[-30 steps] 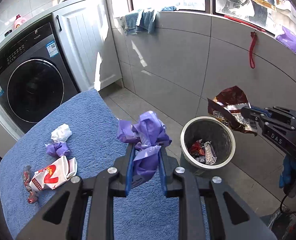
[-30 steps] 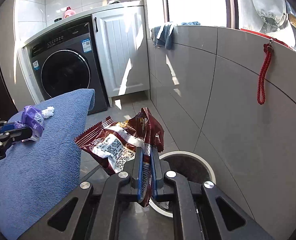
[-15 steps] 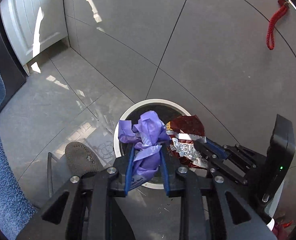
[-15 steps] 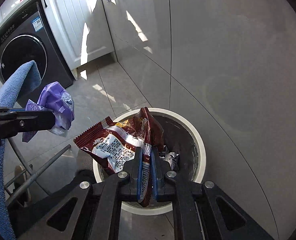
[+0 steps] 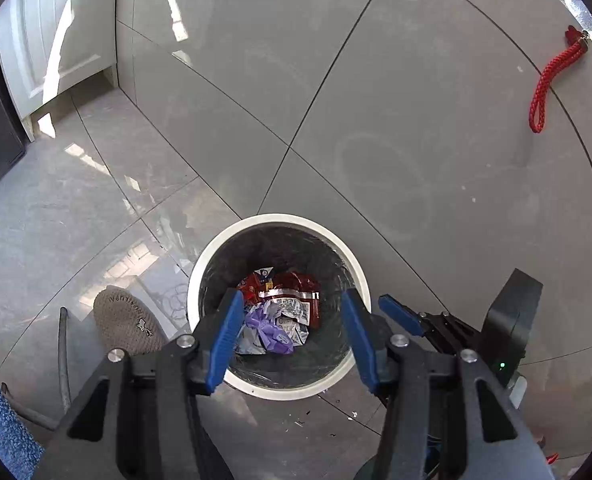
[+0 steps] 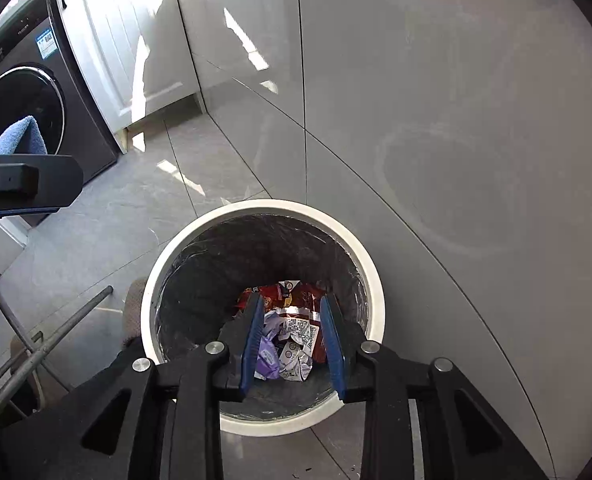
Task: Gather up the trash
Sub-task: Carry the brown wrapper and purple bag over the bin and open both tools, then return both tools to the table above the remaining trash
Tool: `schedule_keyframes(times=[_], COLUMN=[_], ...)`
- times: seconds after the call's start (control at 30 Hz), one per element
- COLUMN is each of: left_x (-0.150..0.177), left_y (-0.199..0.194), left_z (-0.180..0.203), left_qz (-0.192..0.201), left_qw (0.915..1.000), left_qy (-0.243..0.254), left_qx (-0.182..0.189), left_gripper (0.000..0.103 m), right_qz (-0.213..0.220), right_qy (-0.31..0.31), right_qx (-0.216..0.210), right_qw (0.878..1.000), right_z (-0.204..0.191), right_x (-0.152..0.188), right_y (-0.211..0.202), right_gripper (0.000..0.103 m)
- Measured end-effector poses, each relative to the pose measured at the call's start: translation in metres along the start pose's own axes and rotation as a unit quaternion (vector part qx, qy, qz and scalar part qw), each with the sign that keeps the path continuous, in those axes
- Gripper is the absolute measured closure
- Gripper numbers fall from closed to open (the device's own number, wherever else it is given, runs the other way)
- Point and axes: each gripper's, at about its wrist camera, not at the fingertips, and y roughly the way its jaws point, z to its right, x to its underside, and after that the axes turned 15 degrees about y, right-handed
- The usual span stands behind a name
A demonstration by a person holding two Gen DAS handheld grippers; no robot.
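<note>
Both grippers hang over the white-rimmed trash bin (image 6: 370, 276), the left gripper (image 5: 292, 332) and right gripper (image 6: 292, 340) with jaws that have just been opening, nothing between them. The purple plastic bag (image 5: 266, 330) and dark red snack wrapper (image 5: 296, 292) lie at the bin's bottom. Both look light, soft and crinkly (best pinched at a bunched fold).

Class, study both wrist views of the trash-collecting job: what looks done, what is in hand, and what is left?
Done: the purple wrapper and the dark red snack bag lie inside the white-rimmed bin. In hand: nothing; the left gripper and right gripper hang over the bin, jaws just opened and empty. Left: these views show no further trash, so any remaining pieces cannot be judged.
</note>
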Motion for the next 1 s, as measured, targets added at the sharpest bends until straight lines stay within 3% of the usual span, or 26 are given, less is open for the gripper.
schedule_keyframes(times=[0.27,0.47,0.67,0.8,1.0], left_x=[0.026,0.071,0.129,0.167,0.222], left_y=[-0.089,-0.179,-0.253,-0.295,-0.344], left_z=[-0.006,-0.007,-0.015,-0.022,-0.033], left_qz=[0.074,0.145,0.157,0.171,0.199], left_qw=[0.9941,0.9763,0.9662,0.955,0.9372], left_qy=[0.022,0.041,0.033,0.014,-0.016], left_qx=[-0.076,-0.156,-0.202,-0.242,-0.286], left_gripper=[0.054,0.054,0.054,0.047,0.046], right_qz=[0.059,0.113,0.154,0.174,0.193], right_qy=[-0.051,-0.093,-0.137,-0.169,-0.215], right_qx=[-0.006,-0.048,-0.095,-0.117,-0.147], right_qw=[0.997,0.988,0.974,0.963,0.946], right_z=[-0.039,-0.086,-0.13,-0.157,-0.194], right_x=[0.004,0.017,0.044,0.064,0.091], right_y=[-0.062,-0.128,-0.188,-0.219,-0.255], right_gripper=[0.074,0.069,0.058,0.055,0.052])
